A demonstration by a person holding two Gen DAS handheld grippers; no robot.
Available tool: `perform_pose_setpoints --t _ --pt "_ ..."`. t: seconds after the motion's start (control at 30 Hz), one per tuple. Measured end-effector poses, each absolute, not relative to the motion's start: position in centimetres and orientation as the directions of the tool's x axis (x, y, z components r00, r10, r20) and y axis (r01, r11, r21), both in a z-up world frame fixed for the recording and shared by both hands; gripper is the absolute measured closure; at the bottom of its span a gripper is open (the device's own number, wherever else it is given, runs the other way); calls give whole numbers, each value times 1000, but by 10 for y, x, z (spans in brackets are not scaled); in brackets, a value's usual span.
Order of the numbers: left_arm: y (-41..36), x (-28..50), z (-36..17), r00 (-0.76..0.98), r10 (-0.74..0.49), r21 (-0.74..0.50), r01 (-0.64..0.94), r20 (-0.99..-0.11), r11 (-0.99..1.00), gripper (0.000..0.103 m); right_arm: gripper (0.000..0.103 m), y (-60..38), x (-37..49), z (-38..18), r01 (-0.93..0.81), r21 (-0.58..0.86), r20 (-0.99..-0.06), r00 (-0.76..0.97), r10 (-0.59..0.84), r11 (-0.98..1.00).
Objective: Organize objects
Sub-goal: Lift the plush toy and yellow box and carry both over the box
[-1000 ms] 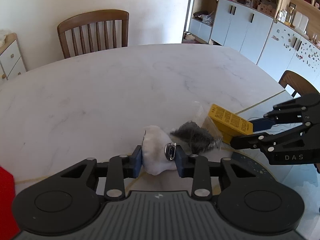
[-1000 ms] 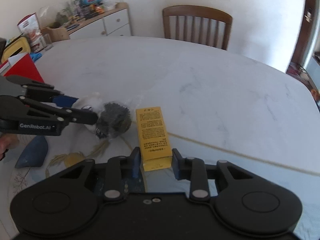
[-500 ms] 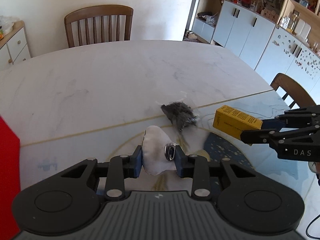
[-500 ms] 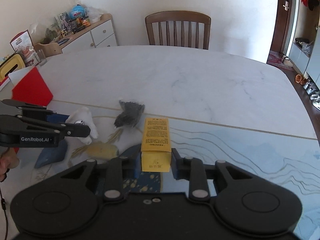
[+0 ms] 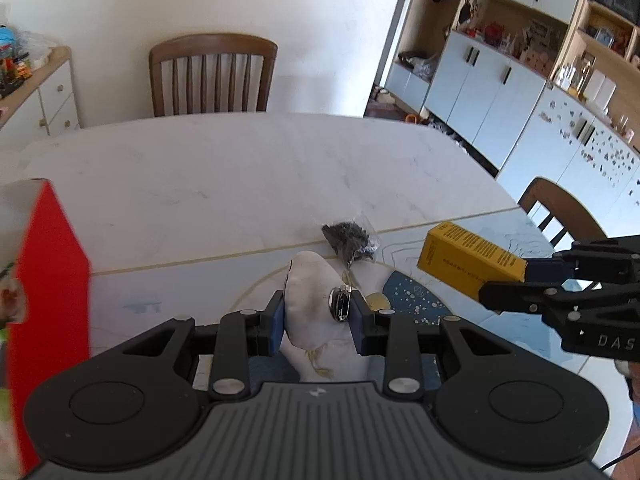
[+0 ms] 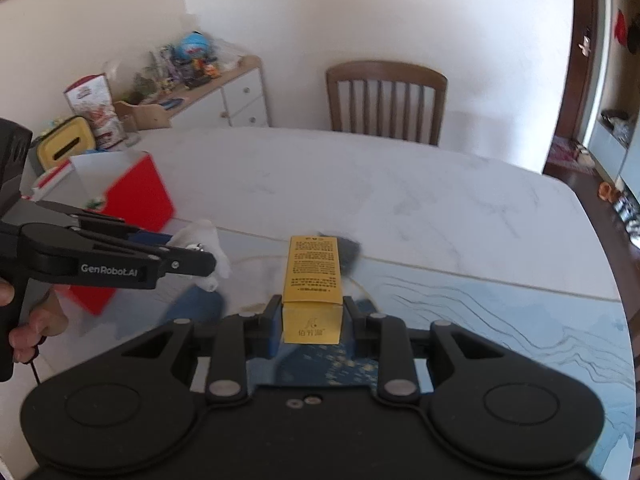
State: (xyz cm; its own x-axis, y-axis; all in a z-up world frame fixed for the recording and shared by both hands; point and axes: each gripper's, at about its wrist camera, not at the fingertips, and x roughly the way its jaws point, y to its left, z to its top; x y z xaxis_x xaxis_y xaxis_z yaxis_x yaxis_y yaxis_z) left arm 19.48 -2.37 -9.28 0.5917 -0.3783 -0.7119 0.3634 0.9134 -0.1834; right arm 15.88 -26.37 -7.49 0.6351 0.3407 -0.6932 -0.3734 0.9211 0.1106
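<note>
Red box (image 5: 48,288) stands at the far left of the marble table (image 5: 240,168). Your left gripper (image 5: 317,318) is clamped on a white pouch (image 5: 310,304), lifted off the table. Beyond it lies 1 dark bundle (image 5: 348,238) in clear wrap. Your right gripper (image 6: 310,316) pinches a yellow carton (image 6: 314,276), also held above the table.
</note>
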Motion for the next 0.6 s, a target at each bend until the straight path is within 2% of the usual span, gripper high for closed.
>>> perform_pose_setpoints --t 0.6 --pt "104 159 -39 679 -326 -211 249 -658 945 71 75 -136 142 -20 -525 85 -623 636 456 847"
